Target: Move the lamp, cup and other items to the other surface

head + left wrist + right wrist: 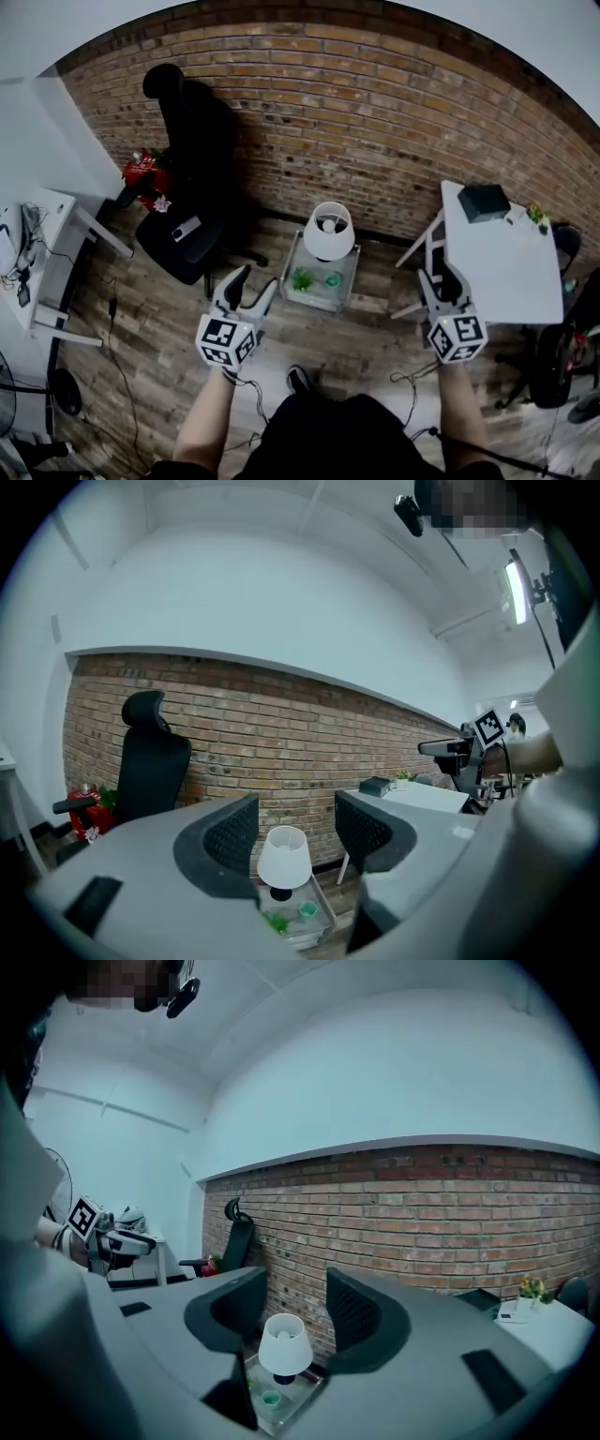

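In the head view, the left gripper [255, 279] and right gripper [439, 277] are held out with jaws apart and empty; the lamp [329, 230] and cup [333, 279] are seen on a low desk [319, 298] ahead, between the two pairs of jaws. In the left gripper view, the lamp [284, 858] and cup [307, 910] are framed well beyond the open jaws, untouched. In the right gripper view, the lamp [285, 1345] is seen well past the parted jaws, the cup [271, 1398] below it
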{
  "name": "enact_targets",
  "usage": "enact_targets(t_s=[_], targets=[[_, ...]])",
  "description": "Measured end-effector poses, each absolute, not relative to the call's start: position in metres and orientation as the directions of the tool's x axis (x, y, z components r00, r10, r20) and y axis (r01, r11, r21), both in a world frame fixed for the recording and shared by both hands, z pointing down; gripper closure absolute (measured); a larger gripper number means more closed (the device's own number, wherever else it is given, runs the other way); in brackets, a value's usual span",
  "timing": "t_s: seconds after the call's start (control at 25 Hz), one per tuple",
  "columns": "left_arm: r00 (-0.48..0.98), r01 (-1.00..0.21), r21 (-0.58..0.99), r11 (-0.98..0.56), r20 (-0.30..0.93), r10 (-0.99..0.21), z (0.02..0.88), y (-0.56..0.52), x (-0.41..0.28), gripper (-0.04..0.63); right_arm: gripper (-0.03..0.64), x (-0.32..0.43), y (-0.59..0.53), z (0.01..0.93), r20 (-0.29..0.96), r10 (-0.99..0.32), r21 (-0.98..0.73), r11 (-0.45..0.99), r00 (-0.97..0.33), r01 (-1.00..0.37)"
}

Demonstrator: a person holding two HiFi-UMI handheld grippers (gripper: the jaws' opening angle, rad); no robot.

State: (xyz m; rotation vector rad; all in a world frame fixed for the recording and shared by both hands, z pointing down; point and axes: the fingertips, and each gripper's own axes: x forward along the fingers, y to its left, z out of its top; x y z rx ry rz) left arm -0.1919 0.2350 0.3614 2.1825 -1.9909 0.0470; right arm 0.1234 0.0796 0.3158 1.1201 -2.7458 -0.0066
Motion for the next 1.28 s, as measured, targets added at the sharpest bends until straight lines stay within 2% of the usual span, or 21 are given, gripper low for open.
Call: enact_targets(t_s=[0.44,1.16,1.28], targets=[[0.223,-0.975,0.068,-0.213,0.197,-0.955,0.386,0.187,-0.222,0.348,0.413,0.100,0.056,0.337,0.223,-0.717,0.097,0.690,-0.660,-0.717],[0.189,-0.976,-0.042,-0.216,0.344,-0.920,0.416,0.052,-0.240,0.346,0.413,0.032,-0.106,0.398,0.247,-0.609,-0.009,0.777,-0.754,-0.630],[0.184,-0.978,-0.016,-0.206,0.379,-0.907,0.426,0.033,-0.238,0.345,0.413,0.031,-0.128,0.412,0.264,-0.591,-0.025,0.785,-0.762,-0.618]])
